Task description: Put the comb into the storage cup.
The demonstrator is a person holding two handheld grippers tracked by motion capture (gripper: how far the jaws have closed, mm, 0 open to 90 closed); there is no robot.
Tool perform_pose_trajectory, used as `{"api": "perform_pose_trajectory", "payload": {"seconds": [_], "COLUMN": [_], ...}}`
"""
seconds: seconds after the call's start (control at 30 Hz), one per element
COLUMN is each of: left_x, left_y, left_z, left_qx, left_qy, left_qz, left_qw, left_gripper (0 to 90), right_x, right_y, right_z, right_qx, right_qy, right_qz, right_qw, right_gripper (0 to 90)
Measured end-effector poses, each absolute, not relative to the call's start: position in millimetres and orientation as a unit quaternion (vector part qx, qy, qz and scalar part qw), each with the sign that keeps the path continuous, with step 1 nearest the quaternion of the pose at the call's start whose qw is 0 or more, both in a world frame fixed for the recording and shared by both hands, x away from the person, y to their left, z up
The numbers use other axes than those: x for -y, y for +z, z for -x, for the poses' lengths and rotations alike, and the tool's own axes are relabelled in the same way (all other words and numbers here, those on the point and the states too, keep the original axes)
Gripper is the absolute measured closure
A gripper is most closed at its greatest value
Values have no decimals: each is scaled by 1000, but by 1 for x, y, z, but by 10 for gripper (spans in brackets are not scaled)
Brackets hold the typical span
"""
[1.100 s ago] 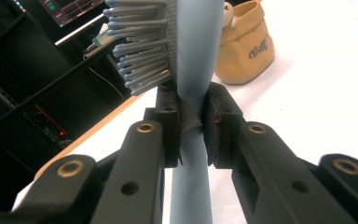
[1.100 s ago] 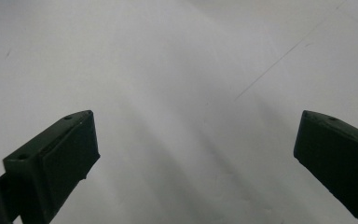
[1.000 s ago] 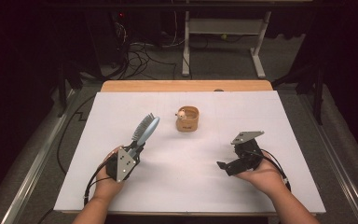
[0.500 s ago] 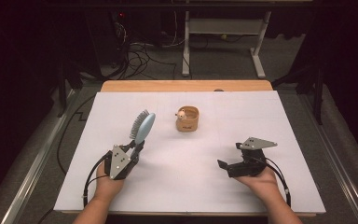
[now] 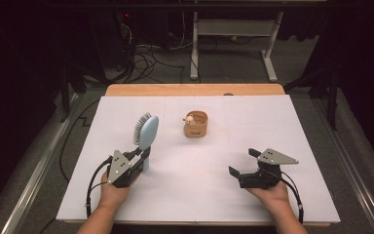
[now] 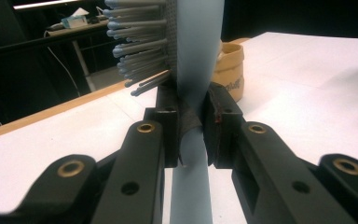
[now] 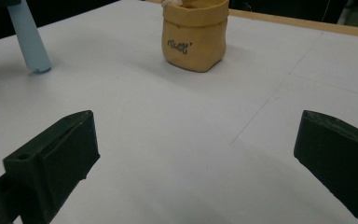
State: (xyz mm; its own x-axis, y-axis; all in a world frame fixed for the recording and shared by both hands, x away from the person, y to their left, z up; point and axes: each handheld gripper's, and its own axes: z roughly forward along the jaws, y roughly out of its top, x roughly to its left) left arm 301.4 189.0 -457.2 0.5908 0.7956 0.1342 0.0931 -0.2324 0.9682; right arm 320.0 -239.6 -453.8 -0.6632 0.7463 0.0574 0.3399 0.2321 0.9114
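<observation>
Standing the hairbrush [image 5: 145, 132] upright in our clamped left gripper [image 5: 137, 157], we draw our wide-open right gripper [image 5: 241, 165] back from the pouch [image 5: 196, 125], so the brush looks ready to go in

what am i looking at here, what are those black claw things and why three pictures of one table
A person sits at a white table and holds a hand-operated two-jaw gripper in each hand. The high view looks down from above. The other two pictures come from small cameras riding on each gripper, looking along its black jaws. The left gripper is clamped on the handle of a light blue hairbrush, held upright with the handle end on the table; in the left gripper view the pads squeeze that handle. The right gripper is open and empty. In the middle stands a small tan pouch with writing on its side.
</observation>
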Motion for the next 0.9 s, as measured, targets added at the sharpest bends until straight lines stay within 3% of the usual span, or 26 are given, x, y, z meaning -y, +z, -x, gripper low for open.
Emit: {"api": "perform_pose_trajectory", "payload": {"seconds": [0.47, 0.9], "left_x": [-190, -181], "left_y": [-456, -457], "left_z": [-300, -301], "left_qx": [-311, -295], "left_qy": [239, 211], "left_qz": [-700, -702], "left_qw": [597, 613], "left_gripper": [778, 778], "right_x": [250, 247], "right_y": [-453, -454], "right_z": [-314, -312], "right_qx": [-741, -745], "right_qy": [525, 527], "right_qz": [-361, -344], "right_qw": [210, 219], "right_gripper": [1, 22]}}
